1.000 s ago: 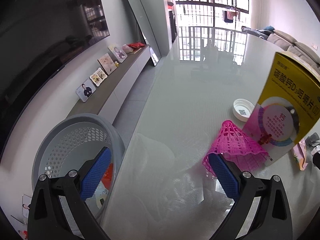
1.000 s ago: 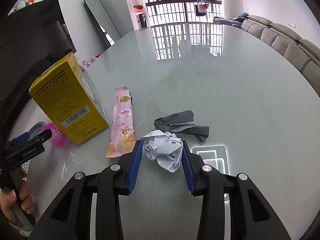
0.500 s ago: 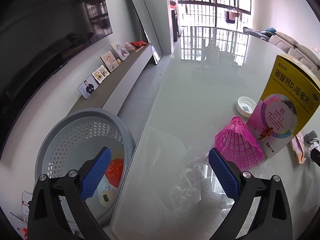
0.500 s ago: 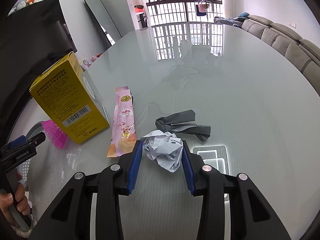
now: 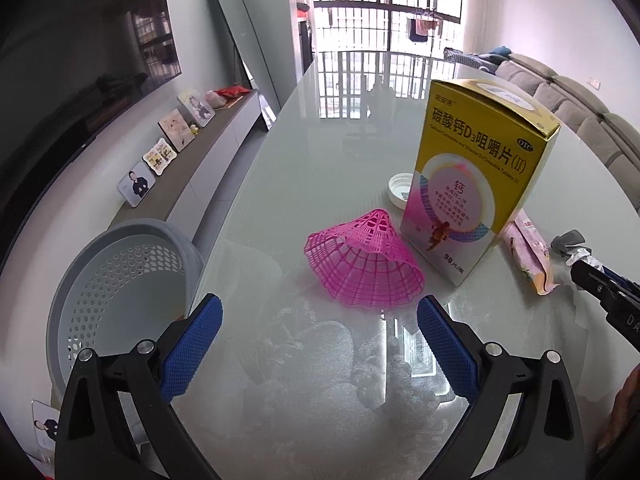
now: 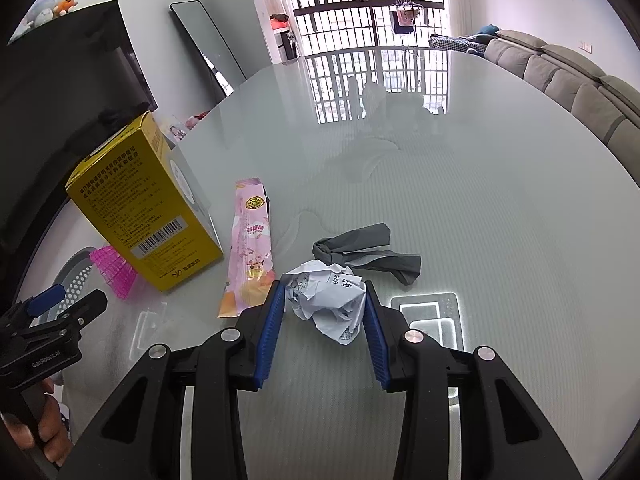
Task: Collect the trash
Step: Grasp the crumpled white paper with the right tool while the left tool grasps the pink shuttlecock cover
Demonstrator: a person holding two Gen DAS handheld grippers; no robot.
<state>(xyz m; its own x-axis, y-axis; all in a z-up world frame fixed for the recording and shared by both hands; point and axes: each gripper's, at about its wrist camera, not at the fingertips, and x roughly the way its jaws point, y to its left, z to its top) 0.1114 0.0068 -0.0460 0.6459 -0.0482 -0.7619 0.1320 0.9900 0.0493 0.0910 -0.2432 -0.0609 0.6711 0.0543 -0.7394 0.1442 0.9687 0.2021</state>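
Note:
My right gripper (image 6: 324,332) is shut on a crumpled white paper ball (image 6: 326,300), just above the glass table. A grey cloth strip (image 6: 366,254) lies just beyond it. A pink snack wrapper (image 6: 250,244) lies to its left, next to an upright yellow medicine box (image 6: 148,204). My left gripper (image 5: 318,346) is open and empty over the table's near edge. A pink mesh cone (image 5: 362,264) lies just ahead of it, beside the yellow box (image 5: 476,180). A grey perforated bin (image 5: 120,284) stands off the table's left edge.
A white bottle cap (image 5: 400,188) lies behind the box. A low cabinet with photo frames (image 5: 160,156) runs along the left wall. A grey sofa (image 6: 580,80) stands at the far right. The glass table (image 6: 480,200) stretches far ahead.
My left gripper has moved right and back from over the bin, so the pink cone now lies ahead between its fingers. My right gripper keeps hold of the paper ball and has barely moved.

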